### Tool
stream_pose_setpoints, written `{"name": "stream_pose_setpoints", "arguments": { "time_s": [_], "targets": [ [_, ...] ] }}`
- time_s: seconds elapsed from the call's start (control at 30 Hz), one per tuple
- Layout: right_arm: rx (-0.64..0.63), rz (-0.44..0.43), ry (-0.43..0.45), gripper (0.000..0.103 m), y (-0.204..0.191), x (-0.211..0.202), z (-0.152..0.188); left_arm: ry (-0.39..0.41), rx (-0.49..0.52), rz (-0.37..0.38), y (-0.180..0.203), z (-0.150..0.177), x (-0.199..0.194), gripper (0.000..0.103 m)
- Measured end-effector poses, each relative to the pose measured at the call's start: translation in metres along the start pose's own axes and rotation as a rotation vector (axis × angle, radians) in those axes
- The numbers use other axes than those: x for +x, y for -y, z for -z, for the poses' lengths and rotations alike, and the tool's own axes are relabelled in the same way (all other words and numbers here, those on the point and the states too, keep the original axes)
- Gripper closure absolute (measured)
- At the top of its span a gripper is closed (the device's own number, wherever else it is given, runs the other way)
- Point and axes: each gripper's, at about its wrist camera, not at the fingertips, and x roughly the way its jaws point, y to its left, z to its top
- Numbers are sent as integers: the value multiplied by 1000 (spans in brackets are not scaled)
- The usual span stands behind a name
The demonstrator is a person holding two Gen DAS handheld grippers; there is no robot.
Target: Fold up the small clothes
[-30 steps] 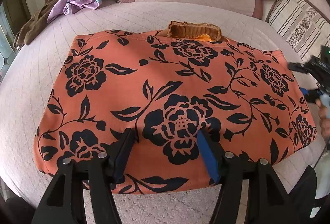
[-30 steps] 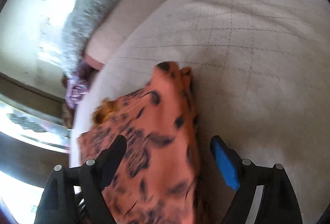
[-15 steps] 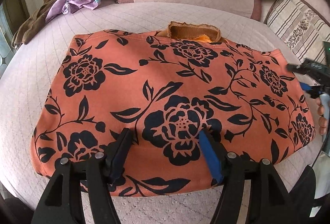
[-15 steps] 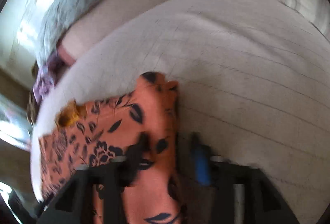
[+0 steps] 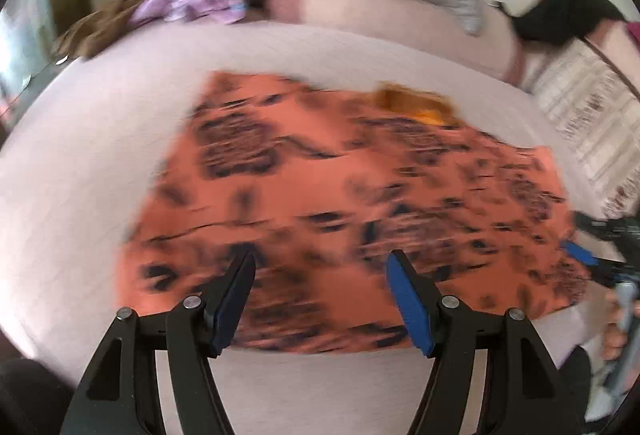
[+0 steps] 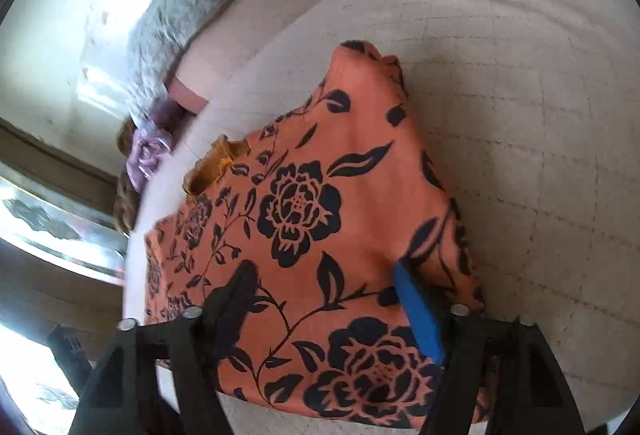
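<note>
Orange floral garment [image 6: 320, 219] sharp from right tool [image 6: 320, 275], blurred left.

No readable text, labels or signs anywhere.

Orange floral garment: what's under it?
The garment lies on the quilted bed cover. A mustard ribbed piece peeks out at its far edge; the rest is covered.

Left wrist view: low over the bed [image 5: 72, 175], facing 12 o'clock, motion-blurred. Right wrist view: nearer, tilted toward 10 o'clock. Shared: orange floral garment [image 5: 360, 195] [image 6: 320, 195].
</note>
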Motion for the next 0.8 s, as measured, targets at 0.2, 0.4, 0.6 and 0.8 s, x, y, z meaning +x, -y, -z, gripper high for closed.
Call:
{"name": "stream_pose_setpoints", "arguments": {
  "time_s": [0.2, 0.4, 0.6, 0.8],
  "targets": [
    [-44, -10, 17, 21, -12, -21, 10, -63, -21, -43, -30, 5, 5, 44],
    [-70, 64, 90, 23, -15, -50, 26, -67, -38, -69, -29, 7, 2, 44],
    [-38, 102, -21, 23, 3, -22, 41, -80, -30, -75, -29, 8, 2, 44],
    [-5, 15, 75, 22, -14, -59, 53, -76, -46, -73, -30, 8, 1, 44]
  ]
}}
